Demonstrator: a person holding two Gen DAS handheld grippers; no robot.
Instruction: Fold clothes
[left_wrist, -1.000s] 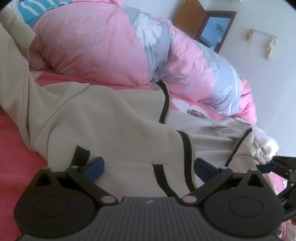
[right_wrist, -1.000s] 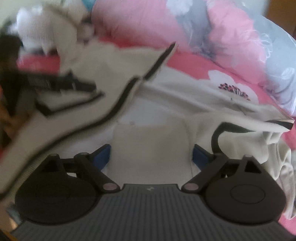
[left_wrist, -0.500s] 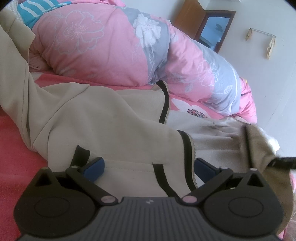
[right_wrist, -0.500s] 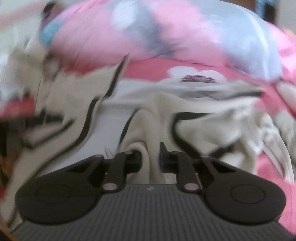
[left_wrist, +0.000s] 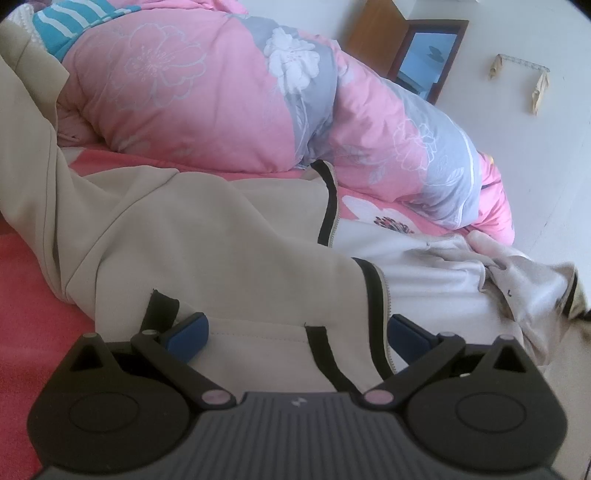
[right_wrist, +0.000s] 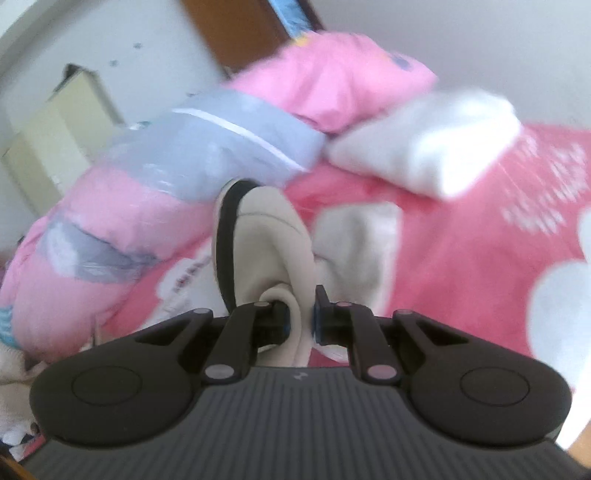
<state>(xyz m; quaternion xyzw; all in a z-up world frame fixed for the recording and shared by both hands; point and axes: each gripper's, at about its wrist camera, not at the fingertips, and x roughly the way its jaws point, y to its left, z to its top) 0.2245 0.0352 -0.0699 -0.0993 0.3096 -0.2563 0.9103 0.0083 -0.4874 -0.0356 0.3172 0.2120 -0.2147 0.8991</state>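
I am working two hand-held tongs over a bed covered by a pink sheet (left_wrist: 26, 325). The thing to fold is a beige jacket (left_wrist: 207, 236) with black trim, spread across the near and middle part of the bed, in front of a bunched pink and grey floral quilt (left_wrist: 229, 99) that lies along the far side.

The left gripper (left_wrist: 297, 330) hovers low over the jacket's near hem, jaws spread wide, blue pads on either side of the cloth and pinching nothing.

The right gripper (right_wrist: 300, 319) has its jaws drawn almost together and closing on a gathered wad of the jacket's beige cloth beside a black-trimmed edge. This view is blurred, so I cannot say for sure which part of the jacket it is; perhaps a cuff or front corner. In the left view that lifted part rises at the far right.

I judge the jacket soft, light and floppy, fleece-like, not fragile or slippery. It will sag and drag wherever it is unsupported. The firmer trimmed hems and seams look the best places to pinch, one corner in each gripper. A folded white cloth (right_wrist: 424, 144) lies farther off on the right.
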